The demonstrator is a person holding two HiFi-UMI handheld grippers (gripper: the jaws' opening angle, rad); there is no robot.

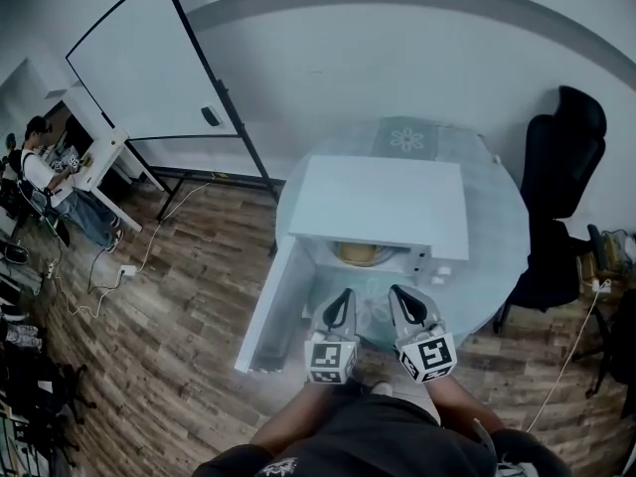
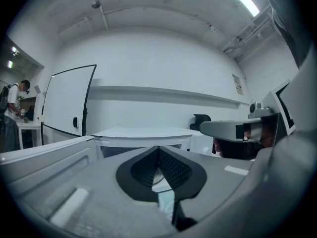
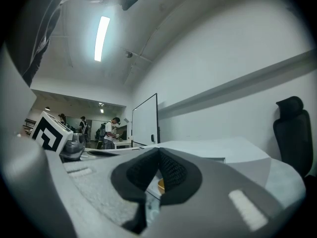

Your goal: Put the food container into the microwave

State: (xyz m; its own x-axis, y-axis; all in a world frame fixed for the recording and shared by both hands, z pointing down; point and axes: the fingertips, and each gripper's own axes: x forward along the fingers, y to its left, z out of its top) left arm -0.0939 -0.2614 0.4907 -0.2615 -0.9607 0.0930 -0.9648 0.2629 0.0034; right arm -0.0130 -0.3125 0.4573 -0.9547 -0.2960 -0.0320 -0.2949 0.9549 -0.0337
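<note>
Both tongs are clenched on nothing: left tongs (image 1: 342, 298) and right tongs (image 1: 398, 296) hover over the bench's (image 1: 502, 229) front edge. The food container (image 1: 360, 253) sits inside the microwave (image 1: 383, 202), near its mouth. Its door (image 1: 273, 306) hangs open; swung carelessly, it could clip the container or shove the microwave.

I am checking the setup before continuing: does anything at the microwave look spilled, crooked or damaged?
Nothing stands out. The food container sits inside the microwave, the door stands open, and no spill shows on the table.
</note>
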